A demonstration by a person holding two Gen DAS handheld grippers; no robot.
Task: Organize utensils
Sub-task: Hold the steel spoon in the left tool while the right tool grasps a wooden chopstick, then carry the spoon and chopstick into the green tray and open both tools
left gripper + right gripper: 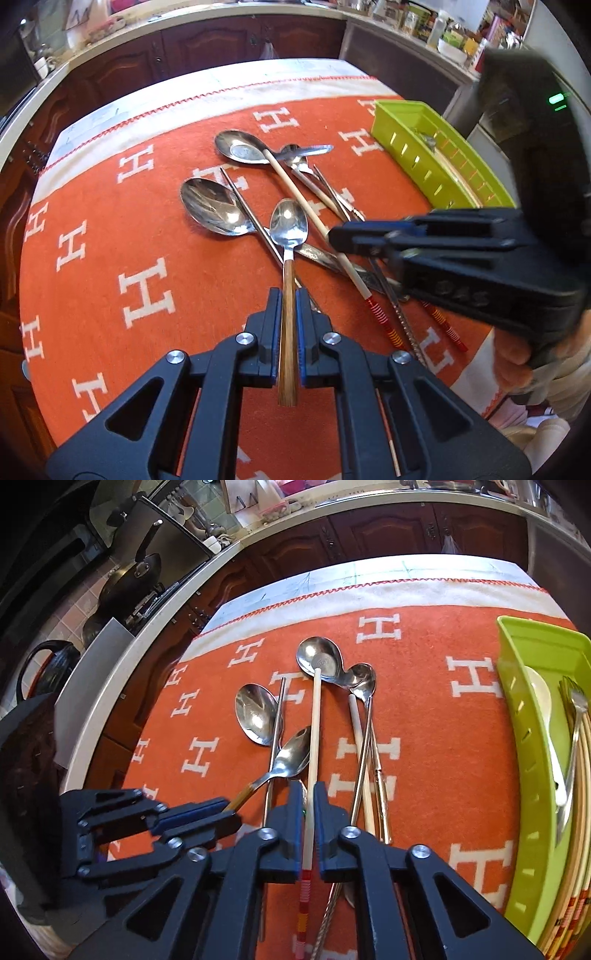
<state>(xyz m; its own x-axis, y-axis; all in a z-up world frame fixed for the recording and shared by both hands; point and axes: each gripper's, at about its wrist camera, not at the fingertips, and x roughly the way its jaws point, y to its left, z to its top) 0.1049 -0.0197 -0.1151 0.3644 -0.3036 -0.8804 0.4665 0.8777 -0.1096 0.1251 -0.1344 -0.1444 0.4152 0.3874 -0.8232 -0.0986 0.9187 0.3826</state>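
My left gripper [288,295] is shut on the wooden handle of a steel spoon [289,221], whose bowl points away over the orange cloth. In the right wrist view that left gripper [225,812] comes in from the left, holding the spoon [295,753] tilted. My right gripper [307,788] straddles a pale chopstick [314,738] with a red-striped end; a thin gap shows beside the stick, so the pads do not press it. The chopstick's far tip rests in a round spoon [319,661]. In the left wrist view the right gripper [340,236] reaches in from the right.
A lime-green tray [524,757] stands at the right with a fork, a white spoon and chopsticks inside. Two big steel spoons [210,206], metal chopsticks [243,206] and a small spoon lie heaped mid-cloth. A hand [513,354] grips the right tool. Kitchen counters ring the table.
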